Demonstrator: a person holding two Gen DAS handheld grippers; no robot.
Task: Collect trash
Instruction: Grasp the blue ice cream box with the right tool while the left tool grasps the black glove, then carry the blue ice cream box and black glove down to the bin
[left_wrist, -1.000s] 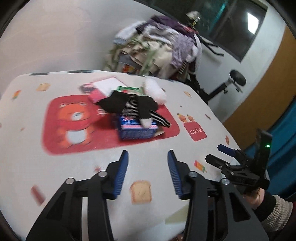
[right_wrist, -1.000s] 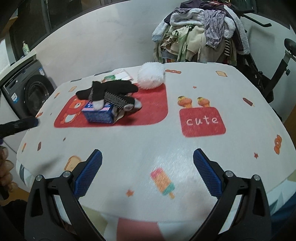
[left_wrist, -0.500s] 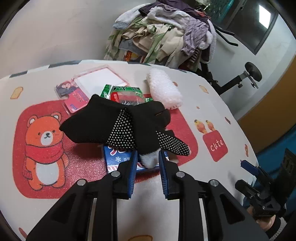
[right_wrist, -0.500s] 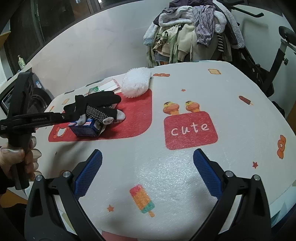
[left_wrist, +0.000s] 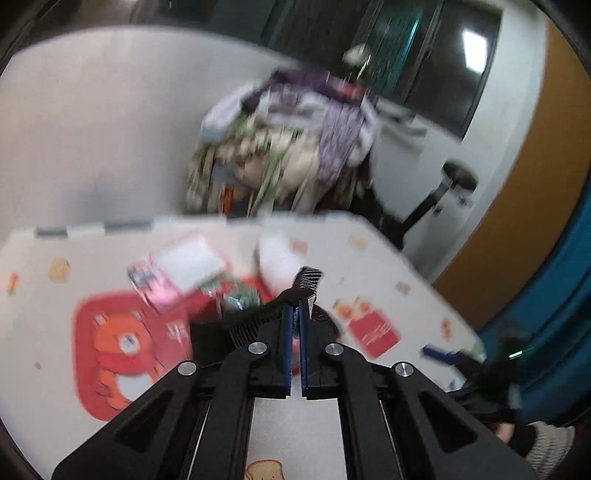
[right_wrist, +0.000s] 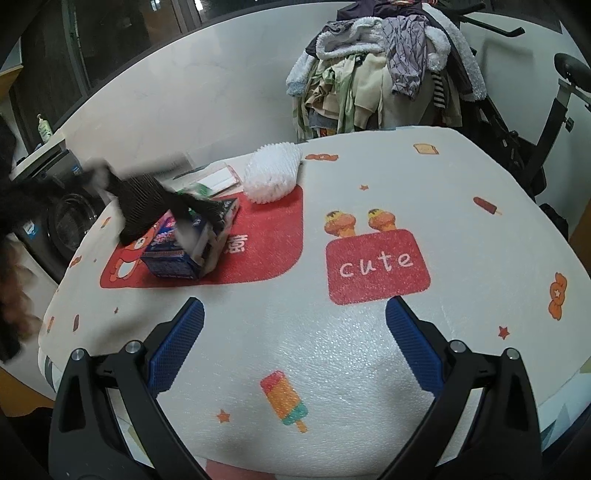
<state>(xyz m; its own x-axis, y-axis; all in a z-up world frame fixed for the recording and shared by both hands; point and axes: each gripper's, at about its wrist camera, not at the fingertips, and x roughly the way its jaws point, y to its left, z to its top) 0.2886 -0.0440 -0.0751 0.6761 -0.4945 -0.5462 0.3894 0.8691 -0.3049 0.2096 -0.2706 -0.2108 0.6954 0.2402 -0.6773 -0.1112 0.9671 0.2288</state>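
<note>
Landmark: blue carton (right_wrist: 173, 254) on the red bear print of the table mat (right_wrist: 332, 350).

Left gripper (left_wrist: 297, 321): jaws clamped on a black dotted glove (right_wrist: 144, 203), which hangs lifted just above and left of the carton.

White ruffled pad (right_wrist: 271, 171) lies behind and right of the carton.

Right gripper (right_wrist: 293, 345): jaws spread wide, holding nothing, near the mat's front edge, well apart from the carton.
</note>
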